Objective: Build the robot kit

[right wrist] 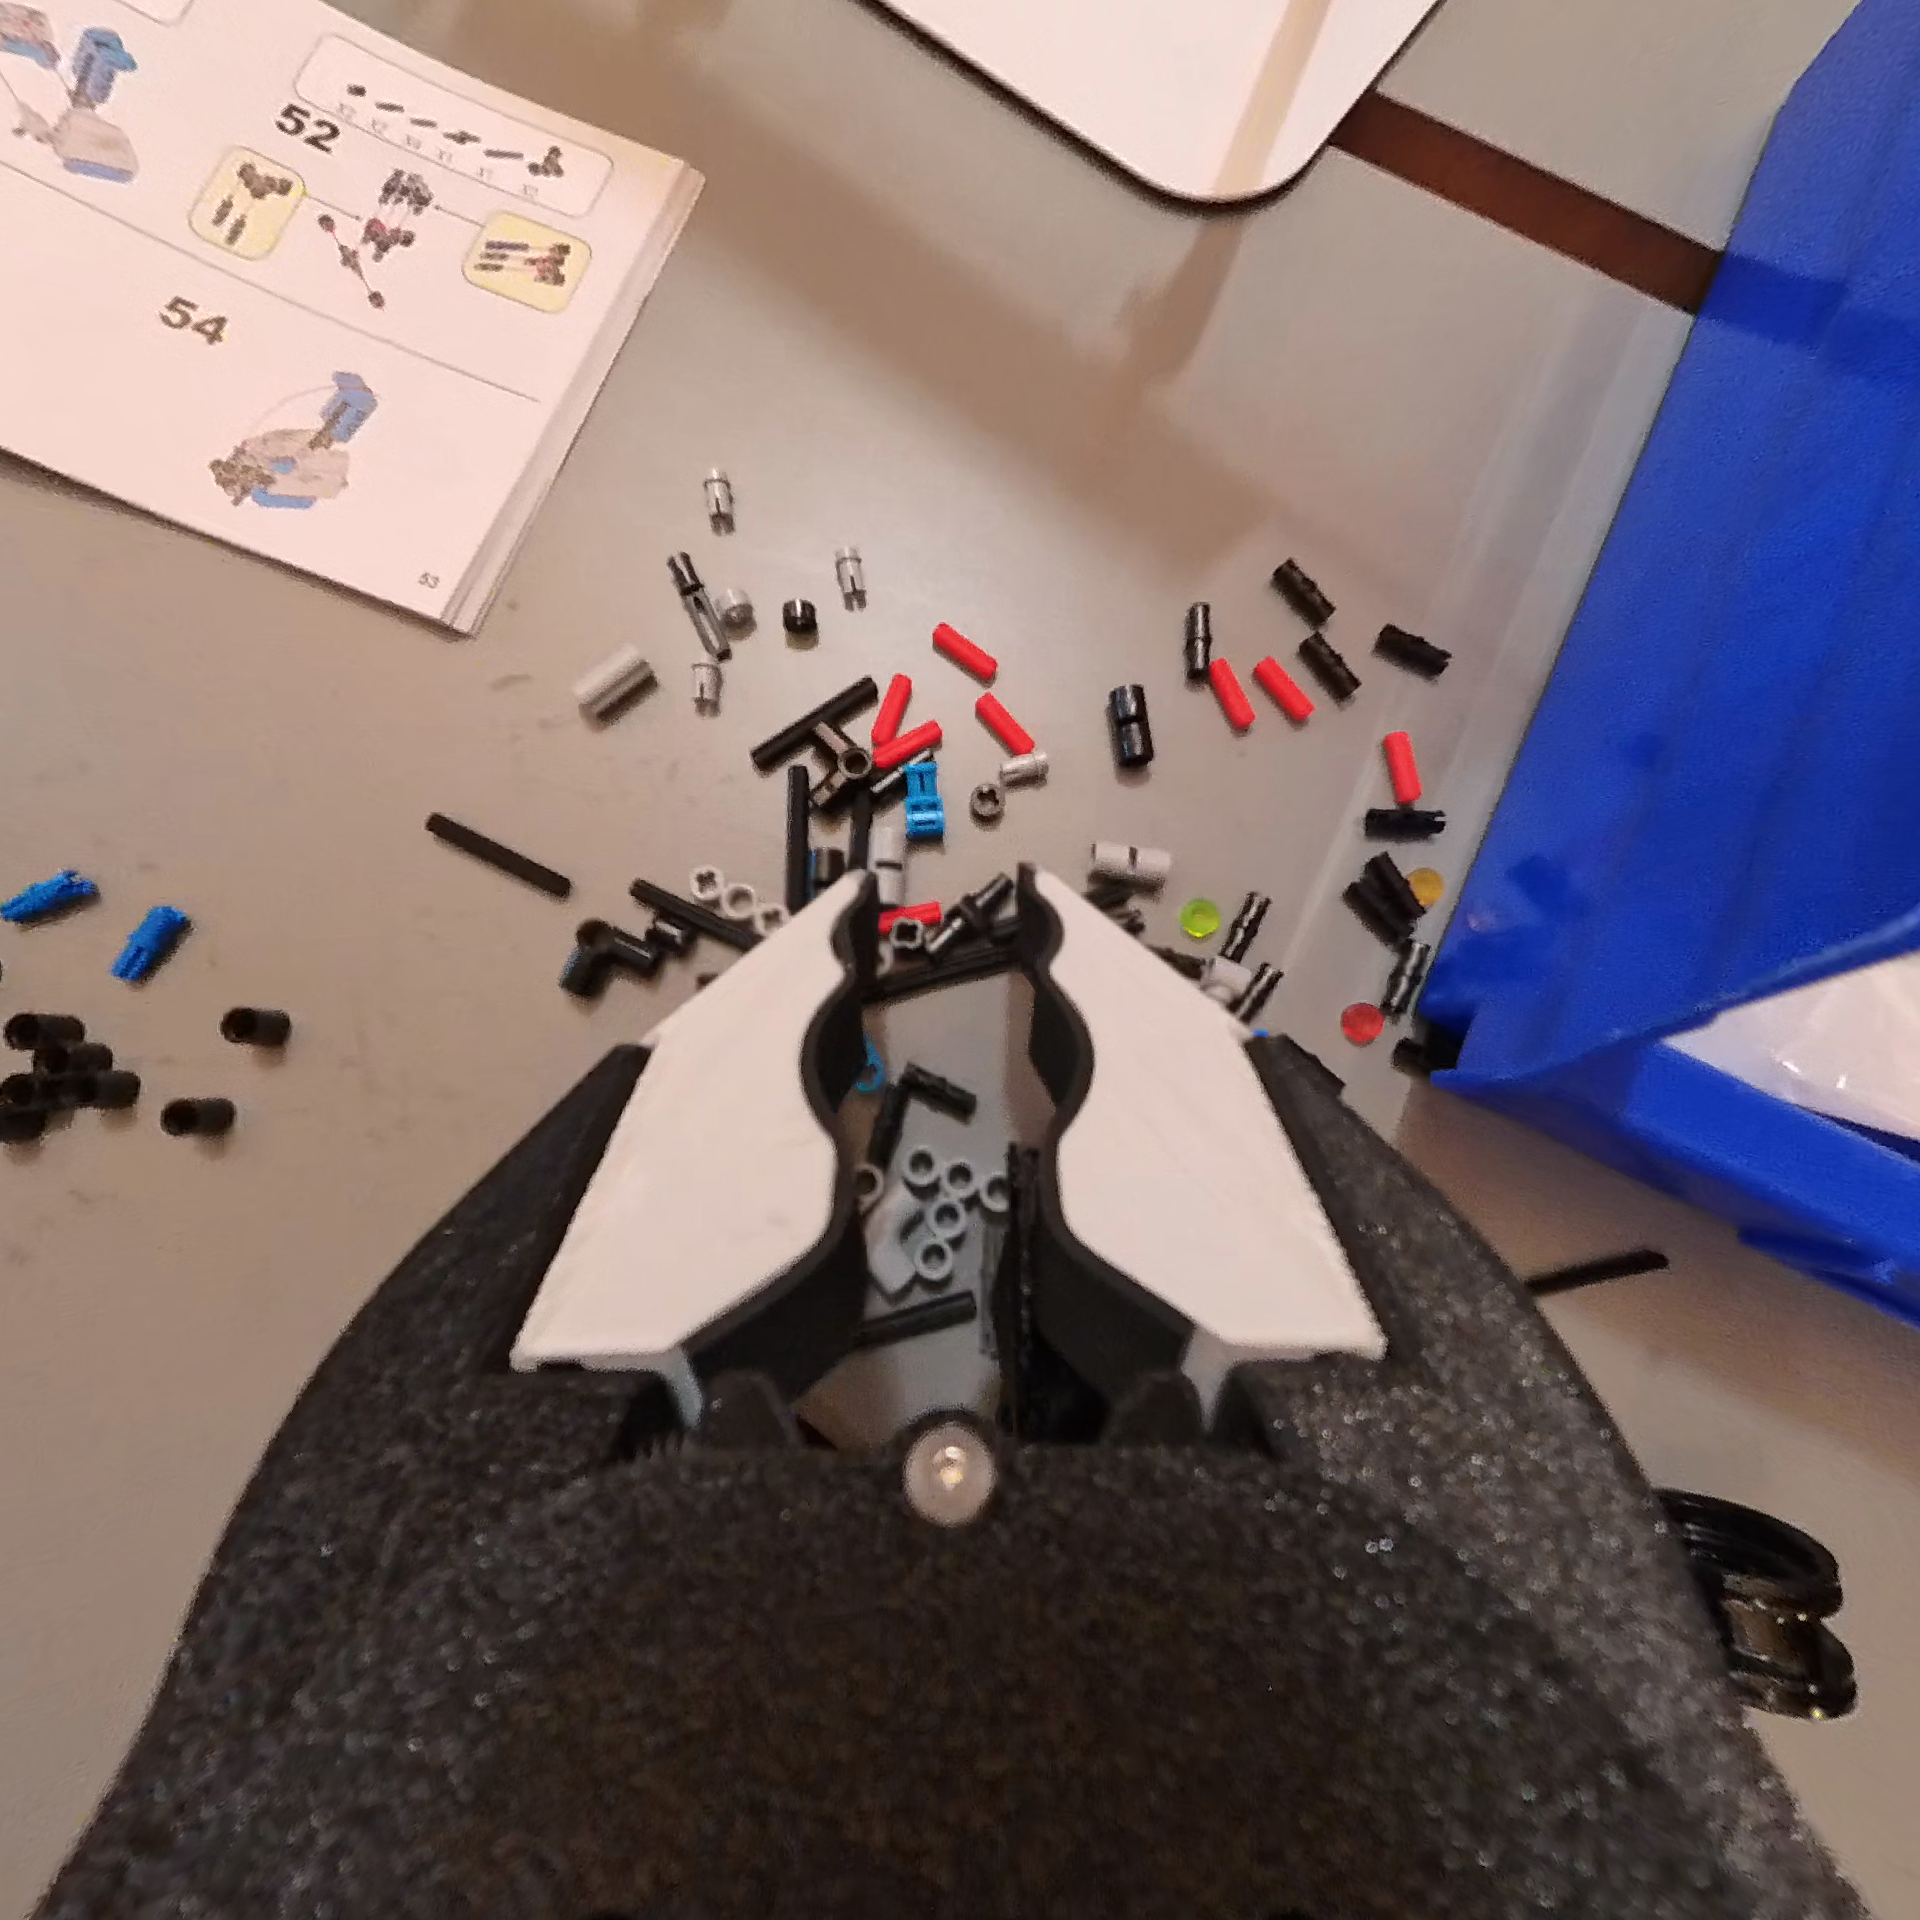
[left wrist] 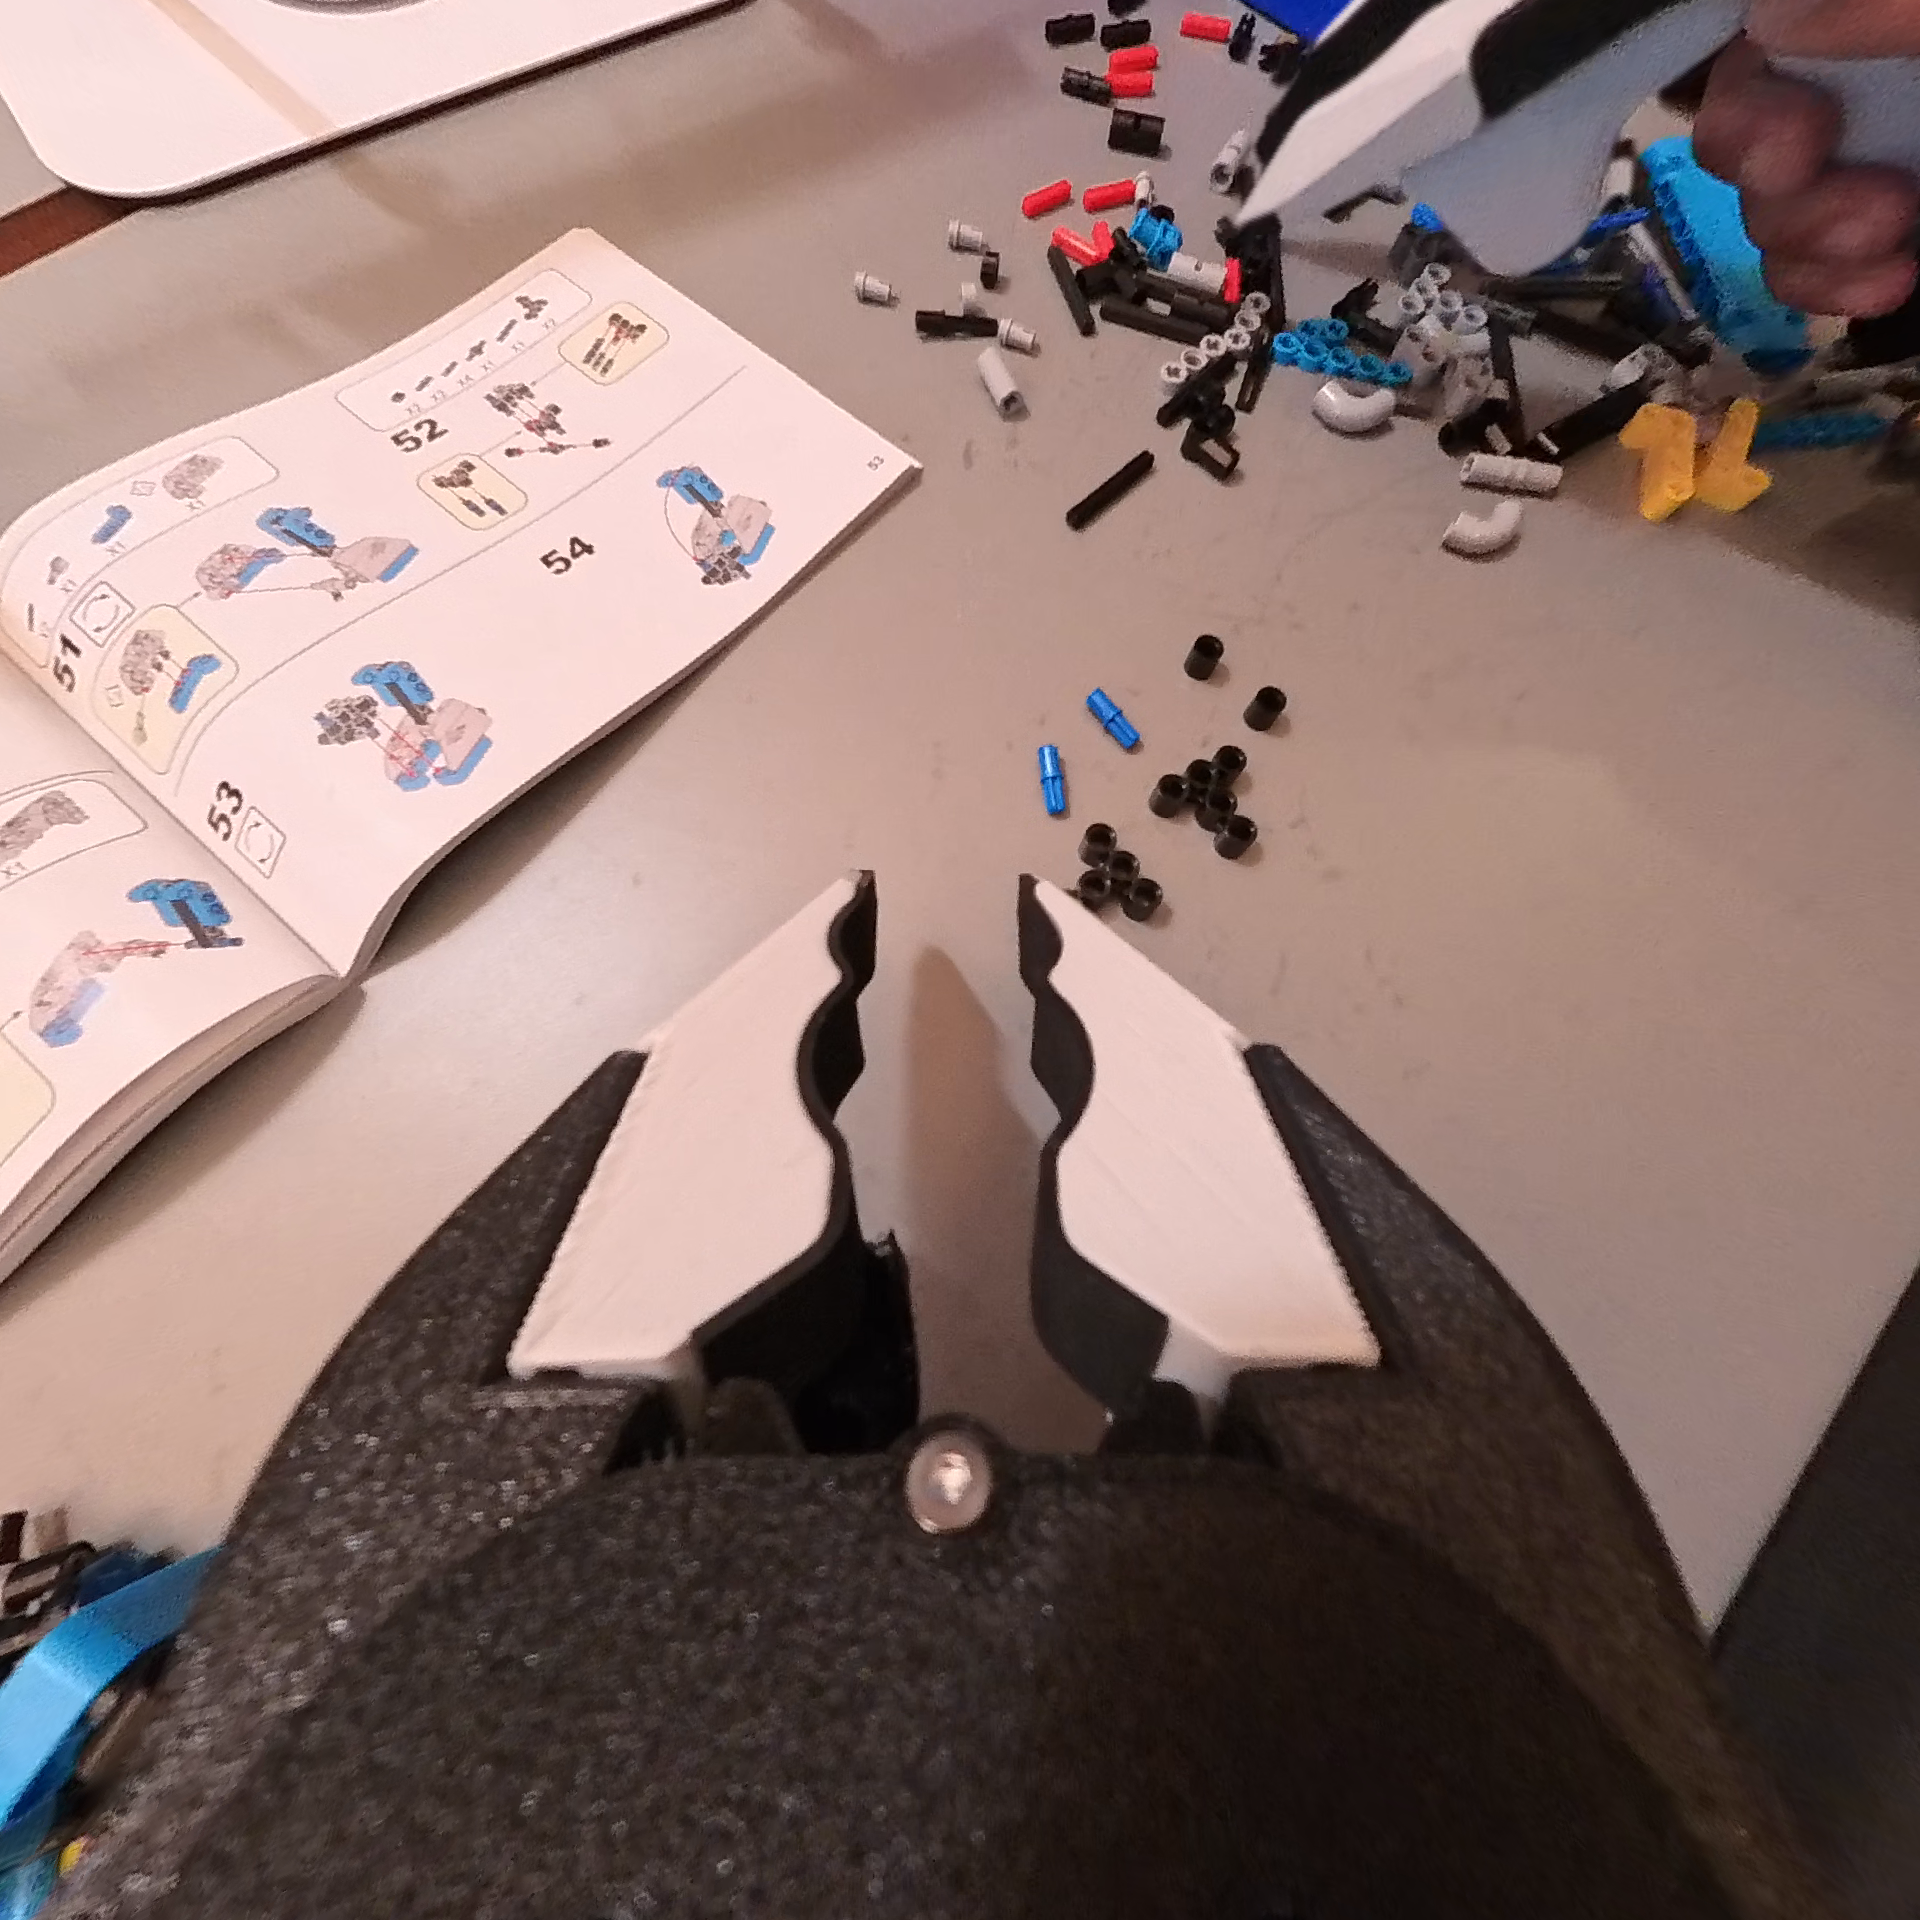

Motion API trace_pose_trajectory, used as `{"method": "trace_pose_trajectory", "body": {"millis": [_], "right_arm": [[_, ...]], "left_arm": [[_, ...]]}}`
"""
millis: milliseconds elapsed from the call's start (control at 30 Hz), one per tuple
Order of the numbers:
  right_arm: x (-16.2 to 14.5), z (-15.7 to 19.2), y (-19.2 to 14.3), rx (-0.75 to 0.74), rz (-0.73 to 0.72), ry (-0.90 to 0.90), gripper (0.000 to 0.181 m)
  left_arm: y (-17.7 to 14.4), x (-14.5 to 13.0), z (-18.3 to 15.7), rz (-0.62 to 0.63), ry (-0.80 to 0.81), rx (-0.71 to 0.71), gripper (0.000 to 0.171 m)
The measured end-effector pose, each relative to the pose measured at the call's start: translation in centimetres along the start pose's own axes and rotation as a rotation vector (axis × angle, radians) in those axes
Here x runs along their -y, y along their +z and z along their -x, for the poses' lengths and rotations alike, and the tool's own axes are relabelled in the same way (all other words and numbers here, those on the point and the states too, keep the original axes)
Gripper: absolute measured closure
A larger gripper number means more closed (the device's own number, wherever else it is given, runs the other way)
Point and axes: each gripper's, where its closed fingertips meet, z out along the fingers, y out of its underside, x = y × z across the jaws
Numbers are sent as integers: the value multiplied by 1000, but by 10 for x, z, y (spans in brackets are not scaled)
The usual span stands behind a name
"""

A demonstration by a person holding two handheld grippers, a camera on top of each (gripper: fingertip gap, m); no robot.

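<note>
The left gripper (left wrist: 945, 883) is hovering half-open and empty beside the open paper instruction booklet (left wrist: 416, 582). The right gripper (right wrist: 940, 883), seemingly empty, is poised over scattered small plastic building pieces (right wrist: 914, 800) beyond the booklet.

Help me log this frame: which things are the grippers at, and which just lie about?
At the grippers:
- right gripper, open, over the parts pile
- left gripper, open, beside black bushes

Lying apart:
- booklet
- blue bin
- blue pins
- yellow piece
</note>
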Motion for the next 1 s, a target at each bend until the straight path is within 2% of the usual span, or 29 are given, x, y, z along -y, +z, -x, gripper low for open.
{"method": "trace_pose_trajectory", "body": {"millis": [133,500,633,767,867,1000], "right_arm": [[-12,-4,1,53,22,33,157],[-2,-17,6,101,-13,203,162],[-1,-13,10,85,-1,184,163],[8,23,0,224,-25,80,165],[4,29,-1,174,8,2,169],[3,22,6,150,18,17,175]], "left_arm": [[0,1,-3,-3,-24,-31,145],[0,1,-7,-3,-54,-67,145],[0,1,-7,-3,-53,-68,145],[0,0,-7,-3,-54,-67,145],[0,0,-8,-1,-55,-69,145],[0,1,-8,-4,-54,-71,145]]}}
